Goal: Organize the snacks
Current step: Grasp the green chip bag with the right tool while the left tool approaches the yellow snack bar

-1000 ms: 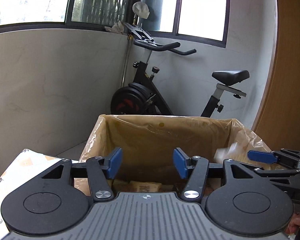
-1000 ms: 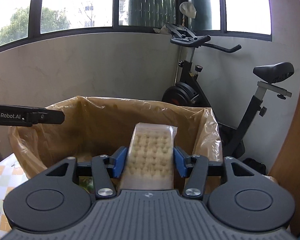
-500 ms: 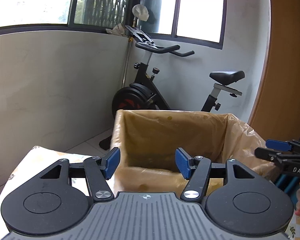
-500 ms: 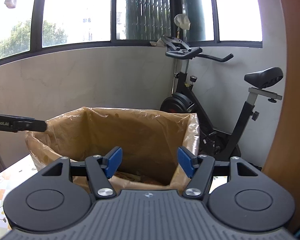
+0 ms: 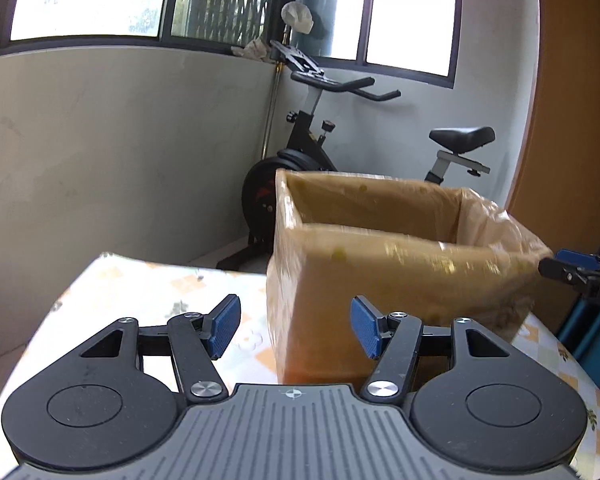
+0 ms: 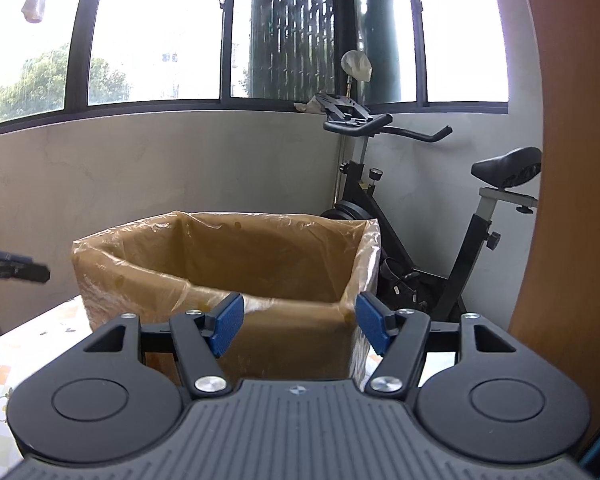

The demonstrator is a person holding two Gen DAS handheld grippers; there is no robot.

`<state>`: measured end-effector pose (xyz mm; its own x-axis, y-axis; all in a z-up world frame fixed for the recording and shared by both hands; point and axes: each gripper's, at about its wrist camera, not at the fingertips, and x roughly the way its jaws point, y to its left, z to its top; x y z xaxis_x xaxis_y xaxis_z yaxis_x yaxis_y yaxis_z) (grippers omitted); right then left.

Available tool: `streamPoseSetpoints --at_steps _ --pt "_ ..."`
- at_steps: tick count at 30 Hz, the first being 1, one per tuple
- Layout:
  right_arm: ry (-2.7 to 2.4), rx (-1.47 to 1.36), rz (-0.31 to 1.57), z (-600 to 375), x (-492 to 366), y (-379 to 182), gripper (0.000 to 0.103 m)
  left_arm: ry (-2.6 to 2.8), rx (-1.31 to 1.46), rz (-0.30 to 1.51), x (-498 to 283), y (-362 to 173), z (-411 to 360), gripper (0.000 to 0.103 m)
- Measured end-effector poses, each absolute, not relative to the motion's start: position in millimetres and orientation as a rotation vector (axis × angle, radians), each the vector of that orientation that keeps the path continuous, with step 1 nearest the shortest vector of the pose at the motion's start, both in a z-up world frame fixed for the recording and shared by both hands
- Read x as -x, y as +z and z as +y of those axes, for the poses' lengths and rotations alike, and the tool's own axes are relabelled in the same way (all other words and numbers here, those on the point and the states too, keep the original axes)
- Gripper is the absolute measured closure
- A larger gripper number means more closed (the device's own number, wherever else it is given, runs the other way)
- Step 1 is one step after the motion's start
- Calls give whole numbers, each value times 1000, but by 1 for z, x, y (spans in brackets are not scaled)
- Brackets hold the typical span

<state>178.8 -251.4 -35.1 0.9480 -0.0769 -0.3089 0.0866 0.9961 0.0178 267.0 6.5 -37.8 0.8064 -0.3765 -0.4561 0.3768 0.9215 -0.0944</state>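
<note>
A cardboard box lined with a clear plastic bag (image 5: 400,272) stands on the table, seen also in the right wrist view (image 6: 228,264). Its contents are hidden from both views. My left gripper (image 5: 296,330) is open and empty, in front of the box's near left corner. My right gripper (image 6: 302,326) is open and empty, in front of the box's near wall. The right gripper's tip shows at the right edge of the left wrist view (image 5: 580,276). The left gripper's tip shows at the left edge of the right wrist view (image 6: 12,270).
The table has a floral checked cloth (image 5: 152,292). An exercise bike (image 6: 420,248) stands behind the box by the grey wall. A wooden panel (image 6: 580,200) rises on the right.
My right gripper opened and let go of the cracker pack, which is now out of sight. Both grippers pulled back and lower, away from the box opening.
</note>
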Motion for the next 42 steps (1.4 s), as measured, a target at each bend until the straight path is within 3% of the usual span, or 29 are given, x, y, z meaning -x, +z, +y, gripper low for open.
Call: streamPoseSetpoints --at_steps 12,15,25,35,42 --pt "-9 -109 493 -227 -162 -85 33 -432 60 596 -249 -81 7 37" --pt "53 -118 571 -211 -171 -99 17 -434 68 614 -247 -90 5 36" --pt "50 -226 761 -191 -200 -140 8 -413 77 638 -240 -104 10 31" --pt "62 -271 719 -191 -180 -153 17 -258 72 744 -228 -151 63 31" --pt "60 -246 703 -187 -182 -156 18 -120 112 762 -263 -163 83 31"
